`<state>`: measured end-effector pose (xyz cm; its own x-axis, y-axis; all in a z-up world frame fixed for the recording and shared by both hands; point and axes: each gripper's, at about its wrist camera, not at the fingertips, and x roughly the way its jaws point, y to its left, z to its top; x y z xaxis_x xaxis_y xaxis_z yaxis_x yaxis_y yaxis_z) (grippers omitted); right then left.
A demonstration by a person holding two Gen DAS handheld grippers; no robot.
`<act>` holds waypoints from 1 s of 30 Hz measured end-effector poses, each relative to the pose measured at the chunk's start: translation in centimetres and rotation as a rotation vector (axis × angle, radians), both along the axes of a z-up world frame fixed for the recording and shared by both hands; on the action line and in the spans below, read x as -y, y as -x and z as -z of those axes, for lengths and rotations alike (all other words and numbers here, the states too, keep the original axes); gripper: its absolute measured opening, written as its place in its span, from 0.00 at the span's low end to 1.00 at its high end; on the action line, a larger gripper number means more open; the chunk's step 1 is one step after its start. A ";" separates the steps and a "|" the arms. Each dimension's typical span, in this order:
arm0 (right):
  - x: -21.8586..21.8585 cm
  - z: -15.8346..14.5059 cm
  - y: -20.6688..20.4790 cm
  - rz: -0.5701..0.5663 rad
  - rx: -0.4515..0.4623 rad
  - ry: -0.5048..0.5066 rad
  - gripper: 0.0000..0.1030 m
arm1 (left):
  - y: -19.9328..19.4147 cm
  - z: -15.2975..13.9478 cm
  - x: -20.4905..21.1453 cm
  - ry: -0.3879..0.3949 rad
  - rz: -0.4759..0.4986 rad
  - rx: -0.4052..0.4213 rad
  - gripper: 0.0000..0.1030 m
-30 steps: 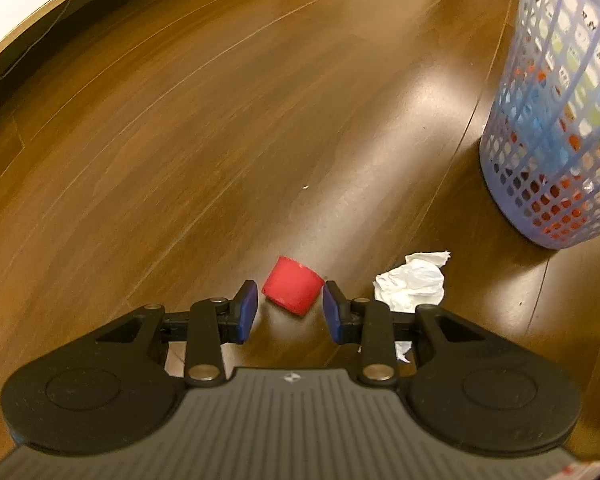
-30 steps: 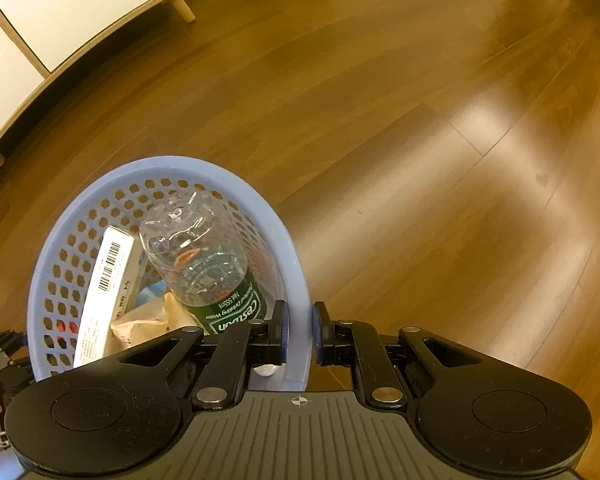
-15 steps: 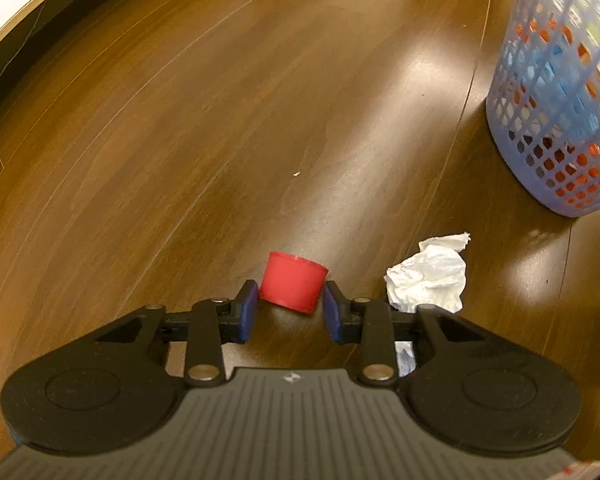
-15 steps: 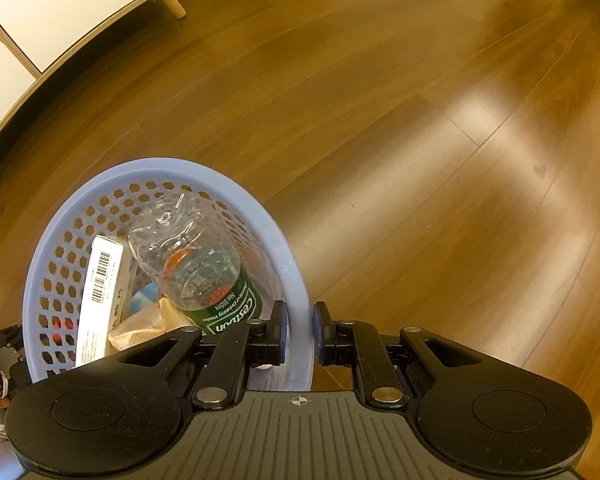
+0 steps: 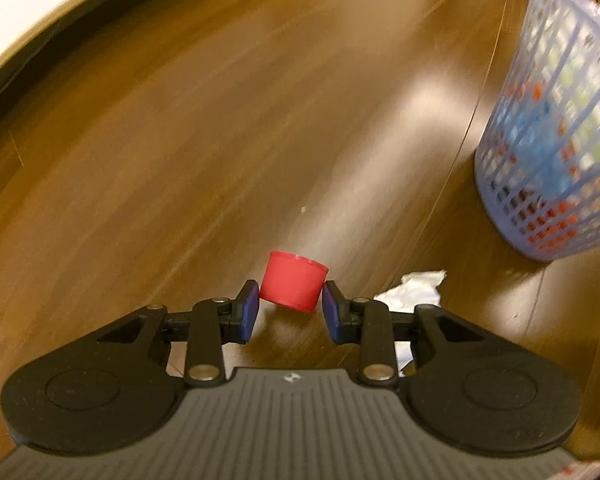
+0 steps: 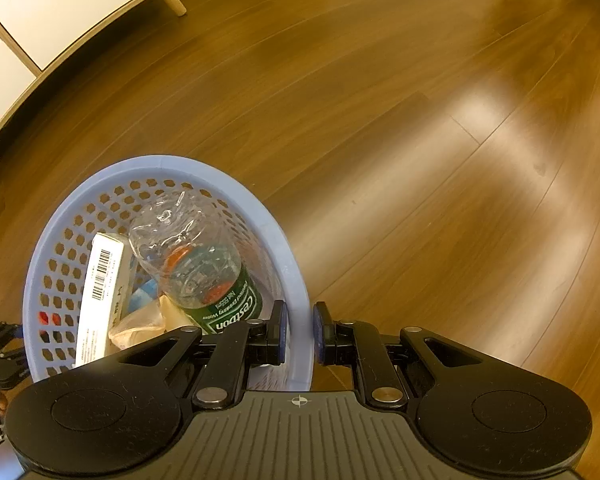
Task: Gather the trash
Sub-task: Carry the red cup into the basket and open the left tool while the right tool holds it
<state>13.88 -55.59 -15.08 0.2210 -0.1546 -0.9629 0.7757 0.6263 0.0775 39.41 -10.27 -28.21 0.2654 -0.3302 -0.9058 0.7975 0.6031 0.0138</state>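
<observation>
Blue pads (image 5: 248, 307) of the left gripper (image 5: 288, 307) close on a red cap (image 5: 292, 281), one pad against each side, so the cap is pinched at the fingertips and sits tilted with its open rim facing up and away; whether it is clear of the wooden floor (image 5: 204, 152) cannot be told from this view. Just right of the cap, partly hidden behind the gripper's right finger, a crumpled white tissue (image 5: 413, 292) lies on the floor. Farther right of the cap, and well apart from it, stands a lavender lattice basket (image 5: 555, 128), upright, with coloured items showing blurred through its holes. Seen from the right wrist view, the right gripper (image 6: 298, 330) holds that same basket by its wall: its two fingers straddle the rim (image 6: 296, 280), one inside and one outside, narrowed almost to touching the plastic. Inside the basket, nearest the gripper, a crushed clear bottle (image 6: 196, 256) with a green label leans against the wall; left of the bottle a white carton (image 6: 100, 296) with a barcode stands on end, and pale crumpled wrapping (image 6: 148, 320) lies low between them. Beyond the basket a white cabinet (image 6: 68, 4) on wooden legs stands at the far left.
</observation>
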 end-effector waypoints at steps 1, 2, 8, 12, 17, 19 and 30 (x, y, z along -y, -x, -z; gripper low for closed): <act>0.0 -0.1 0.0 0.000 0.001 -0.002 0.10 | 0.1 -0.6 0.0 0.010 -0.005 0.004 0.28; 0.1 -0.2 0.1 -0.003 0.001 -0.004 0.09 | 0.2 -1.3 -0.2 0.023 -0.011 0.008 0.28; 0.2 -0.1 0.9 -0.040 0.004 -0.019 0.09 | 1.1 -6.1 0.0 0.112 -0.037 0.043 0.28; 0.2 0.1 1.5 -0.067 0.014 -0.055 0.09 | 2.2 -8.8 0.1 0.156 -0.044 0.060 0.28; -0.7 -0.5 2.7 -0.096 0.036 -0.083 0.10 | 4.0 -11.6 0.8 0.185 -0.041 0.076 0.28; -1.2 -0.8 3.2 -0.091 0.040 -0.092 0.10 | 4.8 -12.4 0.9 0.186 -0.037 0.078 0.28; -1.5 -0.8 4.8 0.026 0.062 -0.164 0.10 | 8.2 -16.3 2.9 0.213 0.017 0.100 0.28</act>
<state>9.07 -54.09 -14.30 0.2785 -0.0033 -0.9604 0.7819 0.5814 0.2247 31.19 -13.14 -11.92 0.3432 -0.5165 -0.7845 0.8085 0.5875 -0.0330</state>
